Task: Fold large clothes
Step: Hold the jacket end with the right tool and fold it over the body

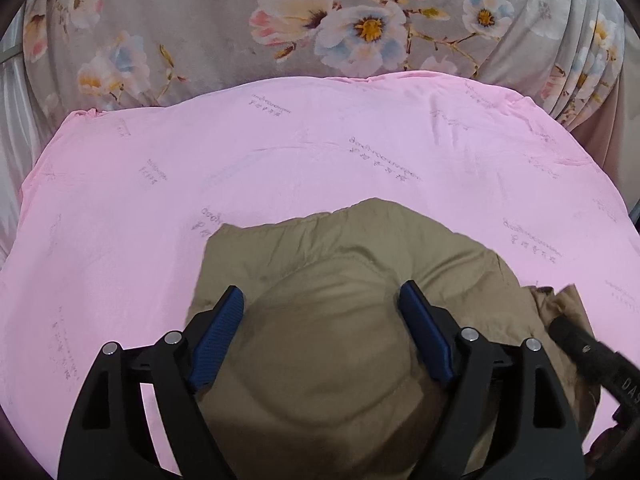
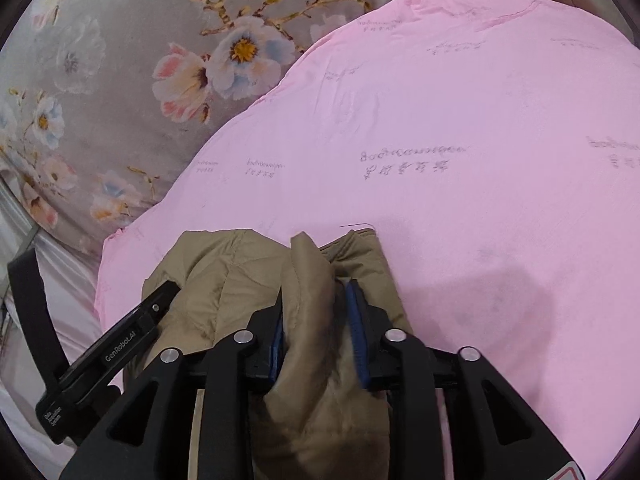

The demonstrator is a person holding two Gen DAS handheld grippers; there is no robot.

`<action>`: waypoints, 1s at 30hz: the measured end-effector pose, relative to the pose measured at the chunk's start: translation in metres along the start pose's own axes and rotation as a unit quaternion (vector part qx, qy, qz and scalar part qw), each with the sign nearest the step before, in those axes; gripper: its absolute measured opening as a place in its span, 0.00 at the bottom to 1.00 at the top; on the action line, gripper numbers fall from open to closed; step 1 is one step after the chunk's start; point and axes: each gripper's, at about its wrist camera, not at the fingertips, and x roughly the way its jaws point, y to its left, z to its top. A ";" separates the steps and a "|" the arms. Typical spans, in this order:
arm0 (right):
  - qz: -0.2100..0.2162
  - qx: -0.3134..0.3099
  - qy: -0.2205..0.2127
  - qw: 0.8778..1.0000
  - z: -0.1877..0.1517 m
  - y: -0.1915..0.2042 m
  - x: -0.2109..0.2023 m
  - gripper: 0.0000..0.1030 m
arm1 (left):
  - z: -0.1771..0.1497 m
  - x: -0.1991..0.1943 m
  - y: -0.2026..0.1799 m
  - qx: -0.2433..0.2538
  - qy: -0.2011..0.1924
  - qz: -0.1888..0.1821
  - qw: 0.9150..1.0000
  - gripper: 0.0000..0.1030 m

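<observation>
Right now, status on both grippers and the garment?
Left gripper open over the tan garment. Right gripper has a garment fold between its pads, grip unclear. Pink sheet around it bare.

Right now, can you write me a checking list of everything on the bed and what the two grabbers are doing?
Surface: pink sheet with faint printed writing, spread over a grey flowered cover.
Job's things: one tan padded garment, bunched up on the pink sheet.
Clutter: nothing seen.
Grippers: left gripper open wide, its blue pads either side of a bulge of the garment, not squeezing it. Right gripper has a ridge of tan fabric between its pads; whether they press on it cannot be told.
Cables: nothing seen.
Surroundings: pale gathered fabric at the far edge.
</observation>
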 end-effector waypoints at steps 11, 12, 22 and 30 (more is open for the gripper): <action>-0.052 -0.151 0.019 0.987 -0.071 0.032 -0.062 0.24 | -0.055 -0.071 0.008 0.010 0.014 -0.018 1.000 0.76; -0.058 -0.156 0.018 0.986 -0.077 0.032 -0.059 0.24 | -0.058 -0.071 0.006 0.013 0.009 -0.011 1.000 0.77; -0.050 -0.148 0.011 0.988 -0.089 0.016 -0.052 0.24 | -0.072 -0.060 0.008 0.010 -0.008 0.012 1.000 0.90; -0.047 -0.146 0.004 0.988 -0.090 0.012 -0.049 0.25 | -0.077 -0.056 0.003 0.020 -0.020 0.026 0.999 0.90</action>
